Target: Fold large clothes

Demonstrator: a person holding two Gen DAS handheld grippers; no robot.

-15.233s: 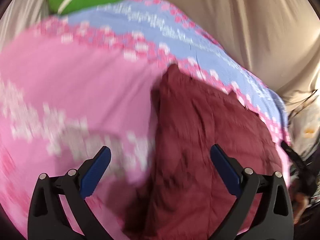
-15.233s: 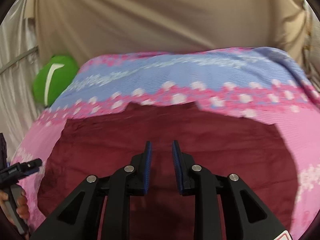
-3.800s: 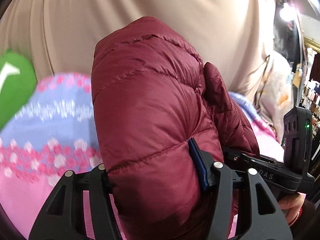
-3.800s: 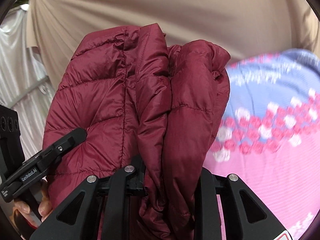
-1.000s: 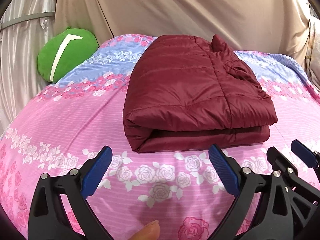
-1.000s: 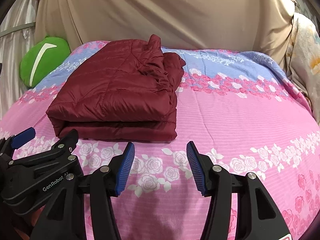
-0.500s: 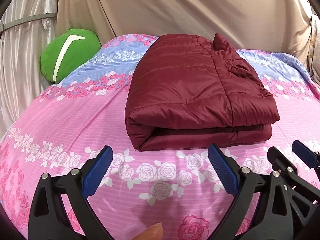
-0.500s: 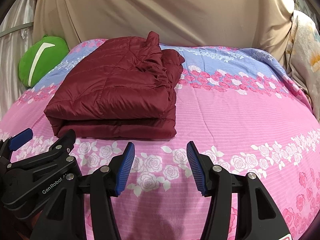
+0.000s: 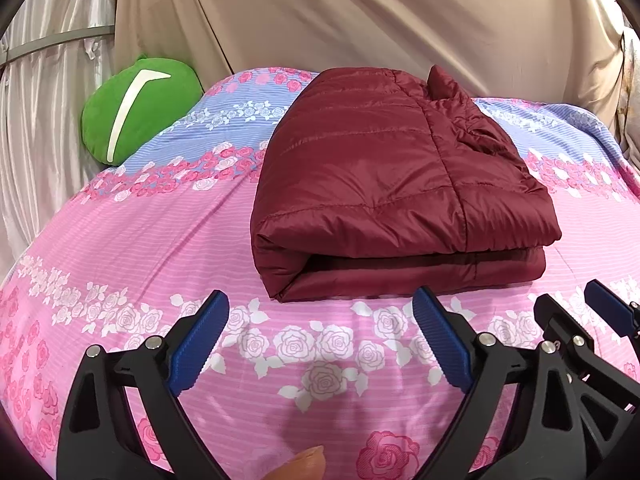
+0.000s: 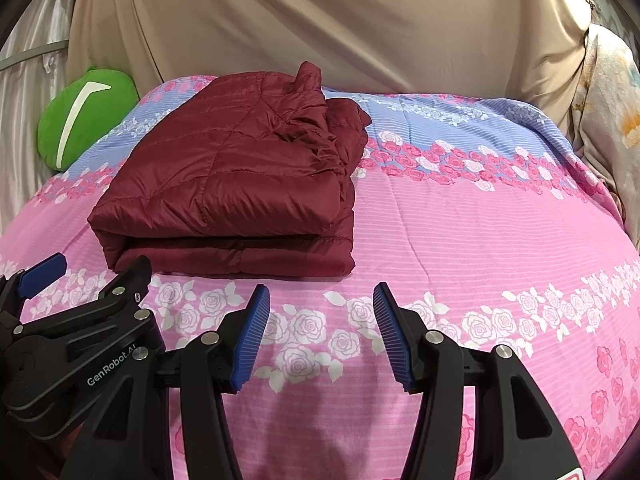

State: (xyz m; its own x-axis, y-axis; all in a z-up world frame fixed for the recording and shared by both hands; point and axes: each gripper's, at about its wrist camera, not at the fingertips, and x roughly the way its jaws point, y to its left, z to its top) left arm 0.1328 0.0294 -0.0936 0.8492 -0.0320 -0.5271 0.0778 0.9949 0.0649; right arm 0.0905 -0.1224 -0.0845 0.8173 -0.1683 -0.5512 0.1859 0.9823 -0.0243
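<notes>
The maroon quilted puffer jacket (image 9: 396, 184) lies folded into a compact rectangular stack on the bed's pink-and-blue rose-print cover (image 9: 132, 248), toward the far half; the fold appears complete. Left hand-held gripper (image 9: 320, 344) and right hand-held gripper (image 10: 320, 332) are both released, fingers spread, empty, side by side just short of the jacket's near edge, touching nothing. A green plush cushion (image 10: 84, 120) sits far left.
</notes>
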